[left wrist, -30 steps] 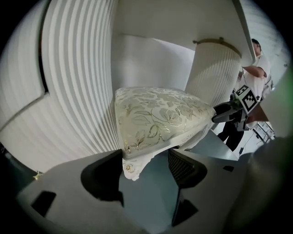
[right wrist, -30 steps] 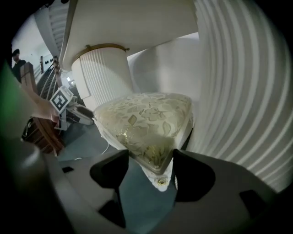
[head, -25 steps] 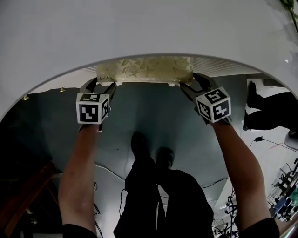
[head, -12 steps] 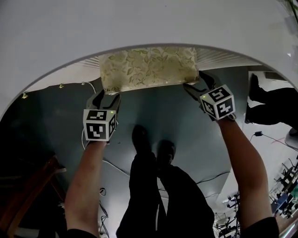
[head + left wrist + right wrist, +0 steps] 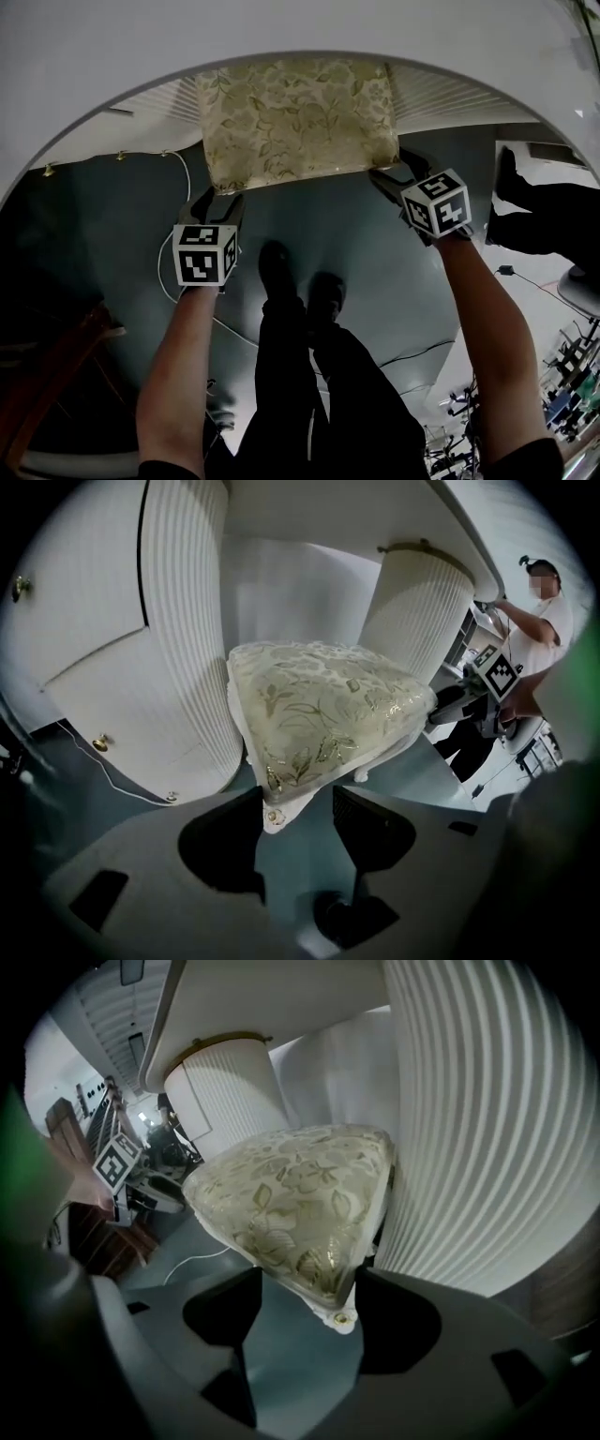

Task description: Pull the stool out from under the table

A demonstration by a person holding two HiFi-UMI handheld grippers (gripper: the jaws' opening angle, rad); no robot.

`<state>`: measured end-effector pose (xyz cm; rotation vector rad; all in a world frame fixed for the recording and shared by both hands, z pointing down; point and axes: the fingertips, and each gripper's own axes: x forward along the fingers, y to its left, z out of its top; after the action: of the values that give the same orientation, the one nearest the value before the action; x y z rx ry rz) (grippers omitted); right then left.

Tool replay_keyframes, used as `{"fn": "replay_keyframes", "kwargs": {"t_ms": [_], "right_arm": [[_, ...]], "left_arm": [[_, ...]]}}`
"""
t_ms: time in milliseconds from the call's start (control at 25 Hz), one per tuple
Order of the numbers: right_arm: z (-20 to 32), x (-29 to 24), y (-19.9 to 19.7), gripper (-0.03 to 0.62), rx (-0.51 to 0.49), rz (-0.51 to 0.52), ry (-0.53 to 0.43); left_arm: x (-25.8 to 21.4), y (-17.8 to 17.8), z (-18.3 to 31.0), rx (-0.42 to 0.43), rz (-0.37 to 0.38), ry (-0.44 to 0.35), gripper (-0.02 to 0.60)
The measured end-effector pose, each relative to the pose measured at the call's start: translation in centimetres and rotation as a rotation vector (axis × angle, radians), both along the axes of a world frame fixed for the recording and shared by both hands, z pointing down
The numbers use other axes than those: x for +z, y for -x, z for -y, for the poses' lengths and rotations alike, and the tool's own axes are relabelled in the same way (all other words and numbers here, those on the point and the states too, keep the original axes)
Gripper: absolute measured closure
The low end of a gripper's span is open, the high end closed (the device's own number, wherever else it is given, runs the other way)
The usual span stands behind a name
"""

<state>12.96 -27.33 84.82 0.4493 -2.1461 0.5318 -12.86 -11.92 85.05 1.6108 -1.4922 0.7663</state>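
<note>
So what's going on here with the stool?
A person is pulling the stool out from under the table, with a gripper in each hand. The left gripper has the seat's near left corner between its jaws, and the right gripper has the near right corner. Both pairs of jaws have just been closing on those corners. Most of the seat shows past the table's edge.

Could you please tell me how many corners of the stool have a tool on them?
2. The left tool grips the stool's near-left corner and the right tool its near-right corner; both pairs of jaws have just closed further. The far corners are bare.
</note>
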Motion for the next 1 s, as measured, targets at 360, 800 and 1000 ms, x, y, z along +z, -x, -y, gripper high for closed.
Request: {"fn": "replay_keyframes", "kwargs": {"t_ms": [360,800,1000], "right_arm": [[-9.8,-2.8,-2.2,0.315,0.047,0.025,0.085],[-18.5,-1.9,-4.8,0.304,0.05,-0.014,0.254],[-18.7,-1.6,-5.1,0.316,0.053,-0.039,0.312]], "left_arm": [[-2.1,-1.1,-8.7,-0.015,0.034,0.049,0.379],[-1.3,-3.0,-15.6,-0.064,-0.004,0.158,0.382],[-1.1,-2.8,-15.6,-0.103,-0.071,0.194,0.383]]}}
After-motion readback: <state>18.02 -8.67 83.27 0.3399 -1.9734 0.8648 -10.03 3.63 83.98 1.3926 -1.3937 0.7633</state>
